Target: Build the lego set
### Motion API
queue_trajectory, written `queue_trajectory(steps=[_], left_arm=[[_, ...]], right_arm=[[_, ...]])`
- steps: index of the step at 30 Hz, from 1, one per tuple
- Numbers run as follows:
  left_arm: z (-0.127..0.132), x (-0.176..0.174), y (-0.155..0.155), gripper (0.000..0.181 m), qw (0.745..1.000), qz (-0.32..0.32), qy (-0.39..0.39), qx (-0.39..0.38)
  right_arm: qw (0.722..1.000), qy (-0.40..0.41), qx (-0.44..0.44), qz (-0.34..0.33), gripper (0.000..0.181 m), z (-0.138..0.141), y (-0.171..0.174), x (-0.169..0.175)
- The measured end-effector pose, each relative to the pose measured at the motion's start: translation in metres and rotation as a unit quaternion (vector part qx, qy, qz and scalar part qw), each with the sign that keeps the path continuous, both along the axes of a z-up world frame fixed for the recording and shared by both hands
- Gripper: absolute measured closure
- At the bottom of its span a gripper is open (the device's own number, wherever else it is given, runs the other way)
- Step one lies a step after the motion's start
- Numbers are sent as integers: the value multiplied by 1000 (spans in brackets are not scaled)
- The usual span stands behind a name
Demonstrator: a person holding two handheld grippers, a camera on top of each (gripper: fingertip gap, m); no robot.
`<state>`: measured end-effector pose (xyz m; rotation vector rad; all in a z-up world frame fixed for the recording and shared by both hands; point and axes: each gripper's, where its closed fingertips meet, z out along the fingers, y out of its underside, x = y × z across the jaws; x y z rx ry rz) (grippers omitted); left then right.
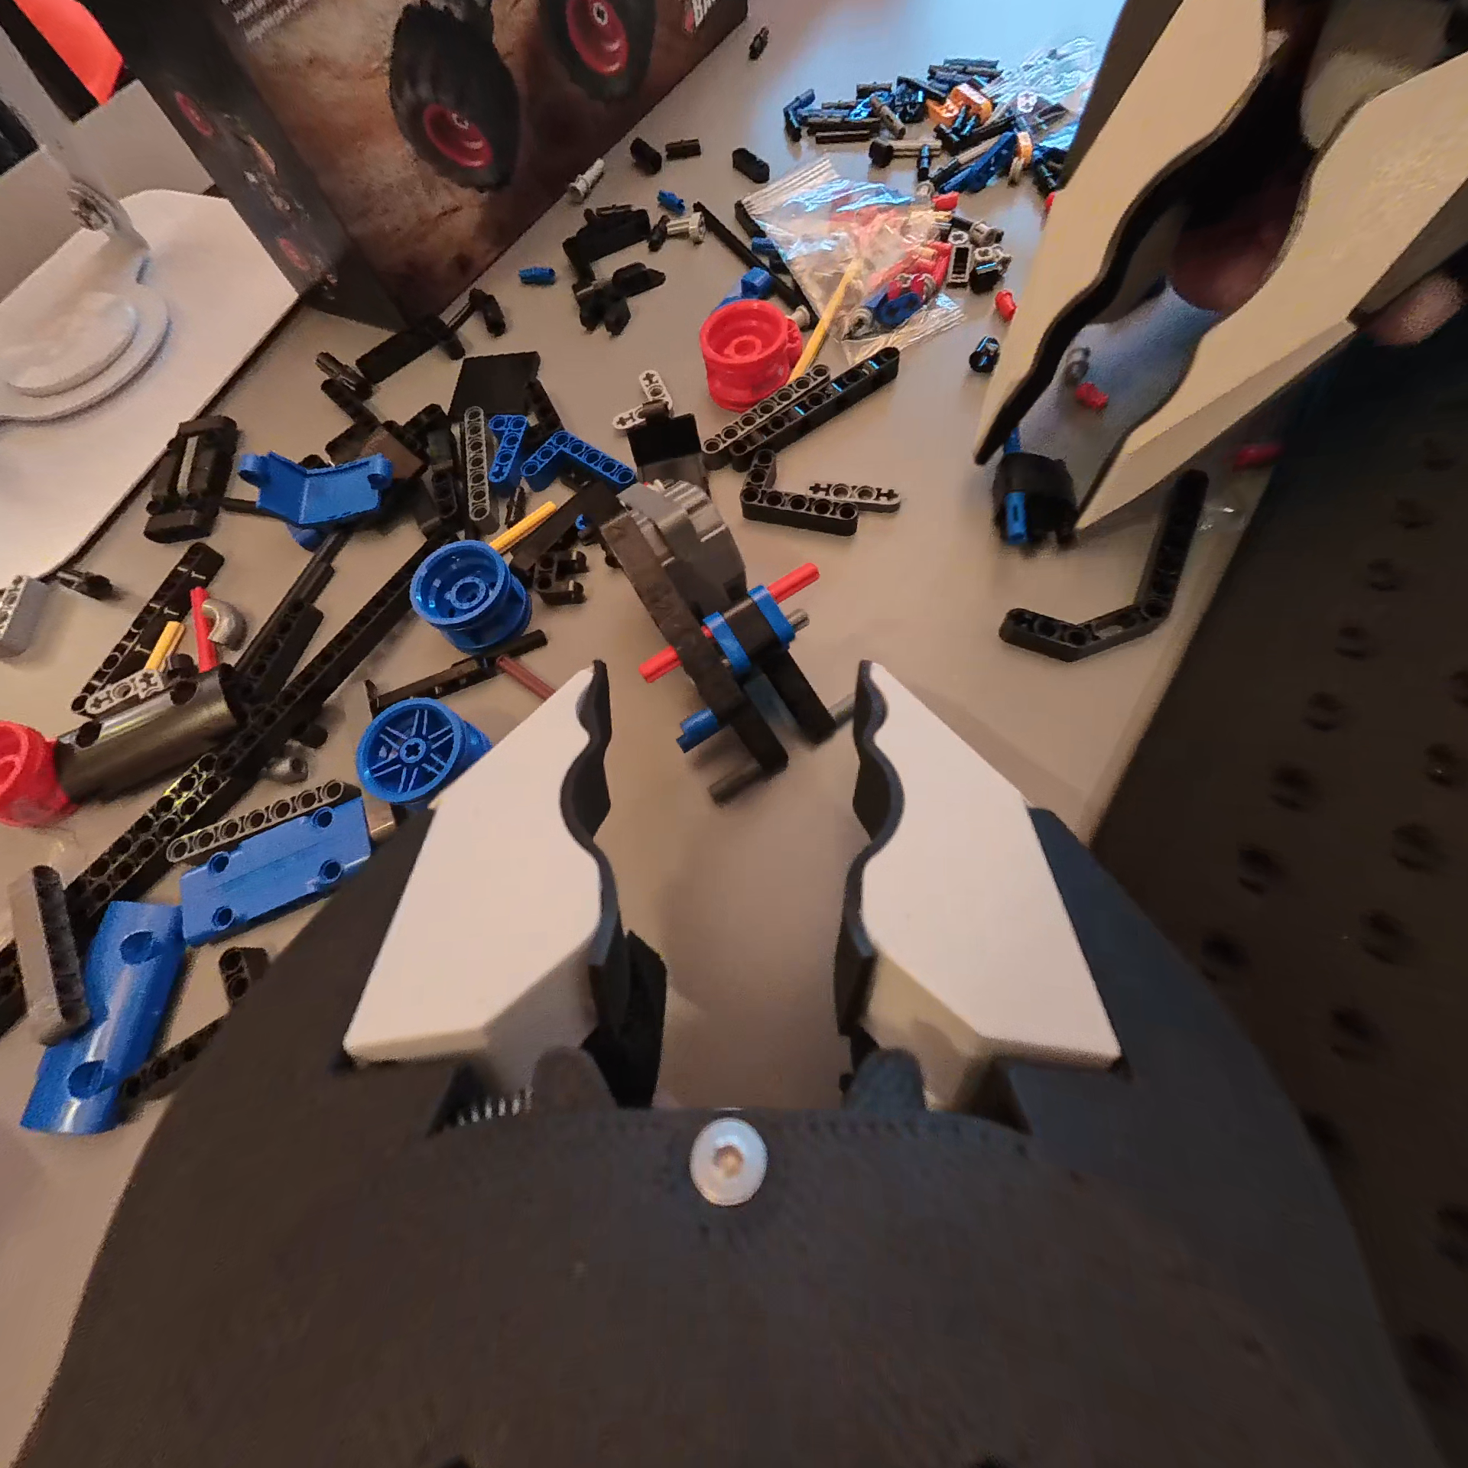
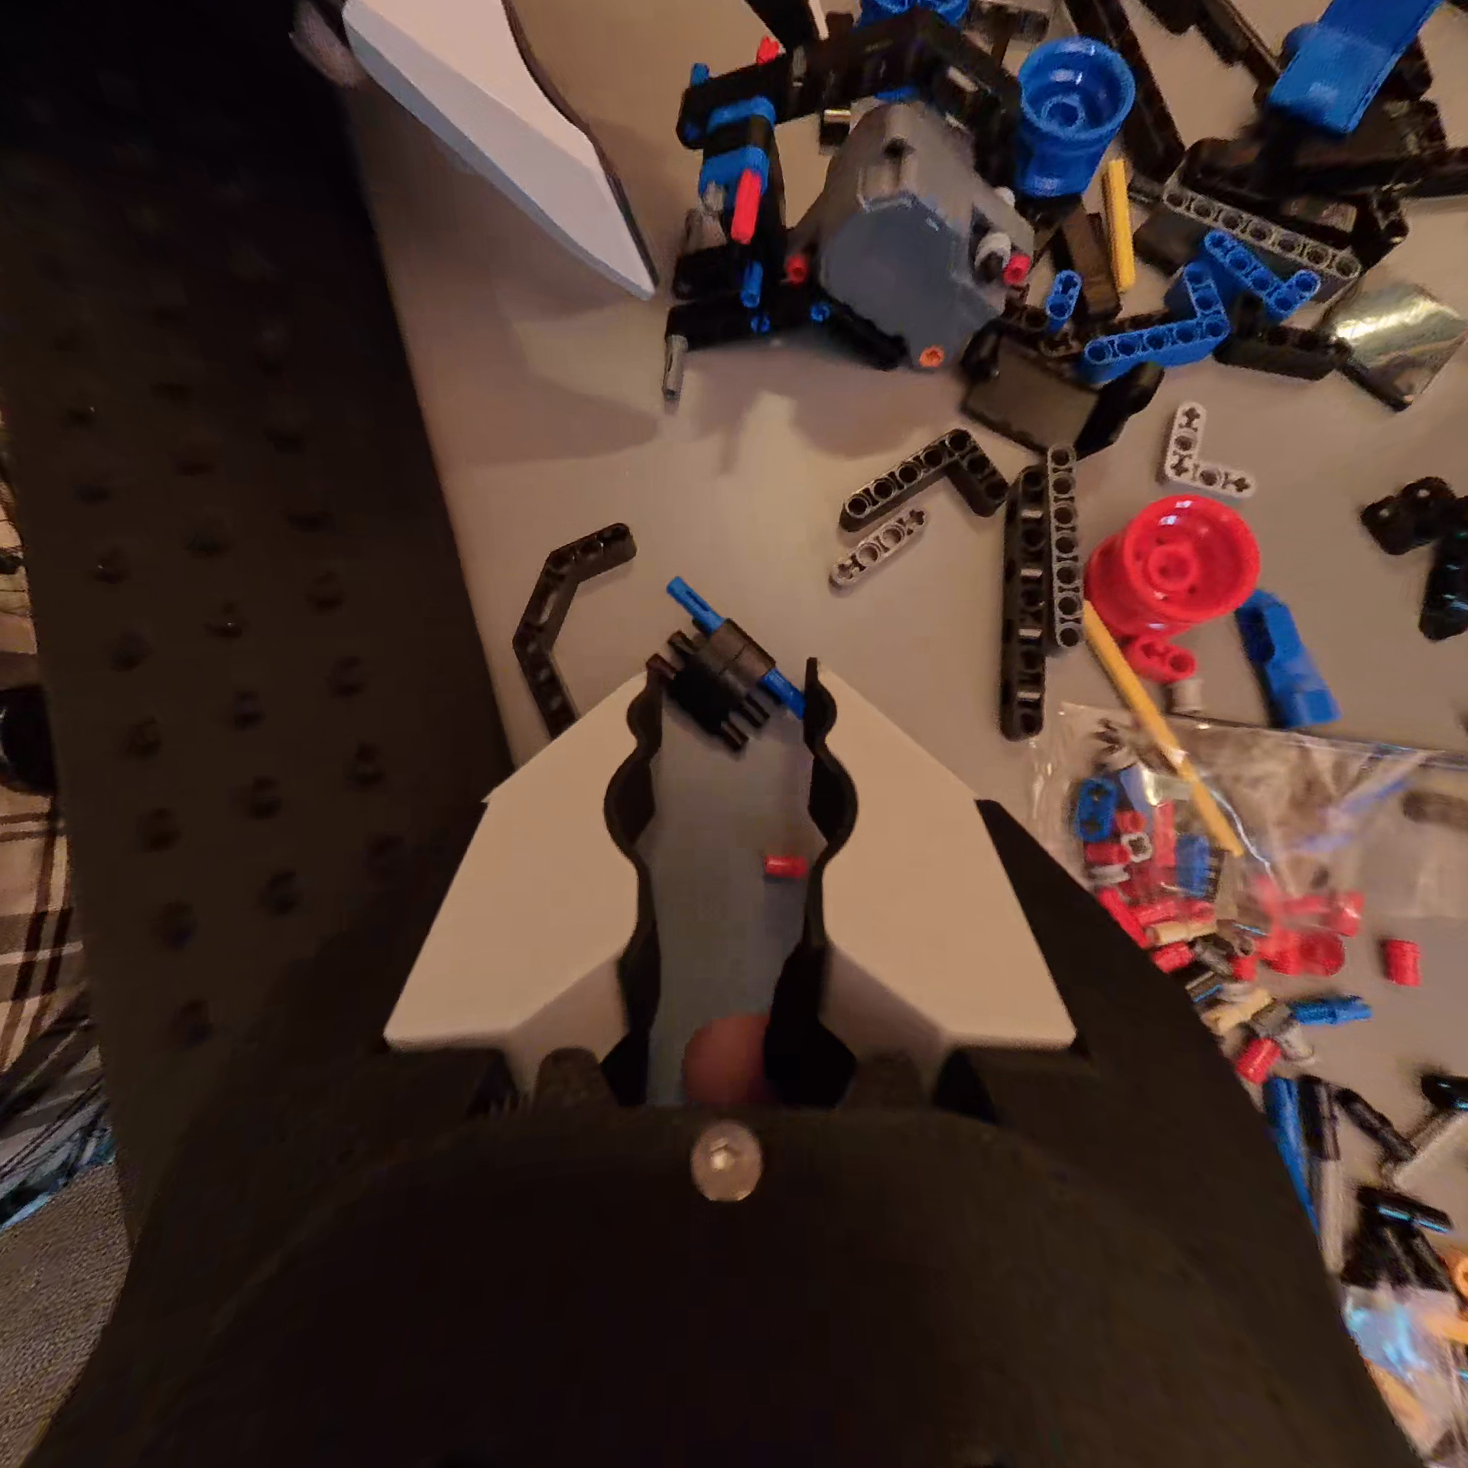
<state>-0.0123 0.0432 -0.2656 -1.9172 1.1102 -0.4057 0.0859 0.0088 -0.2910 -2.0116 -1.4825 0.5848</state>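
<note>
We hold both grippers over a smooth grey table (image 1: 913,588) strewn with glossy plastic lego parts. Our left gripper (image 1: 735,675) hangs with its pale wedge-shaped fingers (image 1: 492,858) spread apart, the wavy black pads facing each other and grasping nothing. Just ahead of its tips, close to the table's near edge, stands the half-built assembly (image 1: 719,627): flat black beams pinned with blue connectors, a thin red axle (image 1: 794,580) poking through crosswise, and a rounded grey block (image 1: 691,524) at its far end.

Our right gripper (image 2: 731,675) sits right at that same edge beside the dark perforated mat (image 2: 222,556). Its scalloped pads stand a little apart, and at the tips lies a small black sub-piece (image 2: 719,675) with a ribbed end and a slim blue pin (image 2: 687,600) running through it. Whether the pads actually pinch it, we cannot tell.

Farther in from the edge lie a chunky red wheel hub (image 2: 1172,568), blue wheel hubs (image 1: 469,596), perforated black beams (image 1: 802,405), an angled black beam (image 1: 1112,604), a yellow rod (image 2: 1152,739) and a crinkled clear bag (image 2: 1239,874) of small red and blue pins. The printed cardboard box (image 1: 357,159) stands at the table's far side.
</note>
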Motion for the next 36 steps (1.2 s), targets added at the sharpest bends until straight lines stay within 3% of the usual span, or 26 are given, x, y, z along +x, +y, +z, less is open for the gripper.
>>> queue_trajectory(steps=[4, 8, 13, 18, 25, 32, 36], left_arm=[[10, -1, -5, 122, 999, -10, -2, 37], [35, 28, -32, 138, 983, -94, 27, 158], [13, 64, -51, 151, 934, -193, 153, 257], [19, 77, -62, 166, 917, -224, 153, 294], [31, 71, -62, 167, 938, -213, 91, 259], [56, 59, -59, 167, 971, -192, -82, 119], [63, 55, -62, 167, 968, -197, -150, 41]], right_arm=[[1000, 10, 2, 0, 153, 1, 1, -4], [999, 27, -8, 17, 154, 5, -7, -8], [992, 107, -64, 35, 154, 29, -17, -16], [988, 113, -82, 67, 155, 40, -29, -21], [984, 137, -64, 99, 155, 53, -30, -27], [971, 151, 85, 162, 137, 72, -32, -36], [963, 130, 162, 170, 152, 74, -26, -45]])
